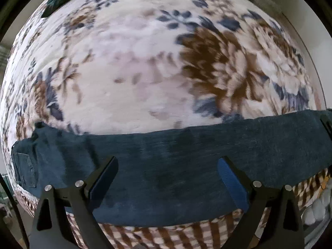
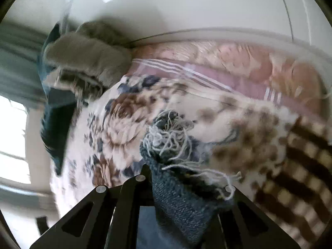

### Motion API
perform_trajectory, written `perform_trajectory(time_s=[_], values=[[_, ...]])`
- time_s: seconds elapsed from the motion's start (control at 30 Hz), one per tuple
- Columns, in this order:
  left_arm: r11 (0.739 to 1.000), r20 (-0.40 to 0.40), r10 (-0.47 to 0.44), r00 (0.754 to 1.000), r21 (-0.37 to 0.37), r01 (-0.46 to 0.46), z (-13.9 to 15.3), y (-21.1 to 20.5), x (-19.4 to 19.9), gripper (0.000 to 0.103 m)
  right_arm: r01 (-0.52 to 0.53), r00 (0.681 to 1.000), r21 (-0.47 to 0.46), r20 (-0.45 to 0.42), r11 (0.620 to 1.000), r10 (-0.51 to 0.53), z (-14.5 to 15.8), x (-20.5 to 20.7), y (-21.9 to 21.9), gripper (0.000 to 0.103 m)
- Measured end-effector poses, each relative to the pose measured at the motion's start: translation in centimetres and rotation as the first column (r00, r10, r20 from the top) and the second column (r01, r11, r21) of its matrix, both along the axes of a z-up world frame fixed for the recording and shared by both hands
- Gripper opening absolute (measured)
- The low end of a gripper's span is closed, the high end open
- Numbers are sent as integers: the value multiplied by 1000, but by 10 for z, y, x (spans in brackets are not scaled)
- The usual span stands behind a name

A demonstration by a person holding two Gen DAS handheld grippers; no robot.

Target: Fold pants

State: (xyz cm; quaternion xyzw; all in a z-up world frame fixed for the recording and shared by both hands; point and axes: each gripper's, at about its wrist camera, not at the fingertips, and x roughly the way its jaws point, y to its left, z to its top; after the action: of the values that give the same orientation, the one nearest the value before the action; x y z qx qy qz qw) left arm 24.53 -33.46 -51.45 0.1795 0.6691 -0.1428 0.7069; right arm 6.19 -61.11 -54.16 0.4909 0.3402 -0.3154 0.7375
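floral blanket on bed; left gripper spread over pants, right gripper pinching frayed hem; fold under way, next likely carry hem across.

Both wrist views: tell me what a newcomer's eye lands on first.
In the right wrist view, the frayed hem of the dark blue pants bursts with pale loose threads, pinched in the right gripper. In the left wrist view, the pants stretch as a dark band across a floral blanket, with the left gripper open above them.
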Motion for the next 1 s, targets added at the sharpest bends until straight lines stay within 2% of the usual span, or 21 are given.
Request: perform_trajectory(time_s=[0.13, 0.33, 0.53, 0.7, 0.83, 0.9, 0.93, 0.97, 1.0], values=[[999, 10, 23, 1000, -26, -23, 16, 32, 6, 99, -38, 999, -57, -29, 998, 36, 27, 20, 34, 9], [996, 33, 75, 997, -49, -74, 41, 95, 28, 99, -84, 996, -31, -16, 996, 83, 55, 53, 94, 9], [983, 44, 179, 983, -42, -177, 50, 177, 51, 99, -227, 974, -21, -19, 974, 227, 74, 103, 188, 9], [955, 52, 298, 953, -12, -298, 45, 265, 65, 99, -348, 937, 37, -25, 937, 349, 49, 148, 281, 9], [909, 50, 416, 908, 23, -417, 32, 338, 72, 99, -445, 893, 63, -51, 893, 448, 16, 182, 358, 9], [886, 54, 460, 886, 35, -462, 26, 365, 74, 99, -515, 852, 85, -59, 853, 521, -6, 199, 397, 9], [874, 56, 481, 875, 44, -483, 23, 379, 75, 99, -557, 821, 107, -81, 823, 566, -20, 207, 417, 9], [863, 54, 499, 865, 52, -502, 20, 390, 75, 99, -569, 808, 130, -95, 812, 581, -29, 211, 426, 11], [855, 52, 513, 857, 55, -515, 18, 398, 75, 99, -571, 799, 162, -114, 805, 590, -38, 213, 437, 19]])
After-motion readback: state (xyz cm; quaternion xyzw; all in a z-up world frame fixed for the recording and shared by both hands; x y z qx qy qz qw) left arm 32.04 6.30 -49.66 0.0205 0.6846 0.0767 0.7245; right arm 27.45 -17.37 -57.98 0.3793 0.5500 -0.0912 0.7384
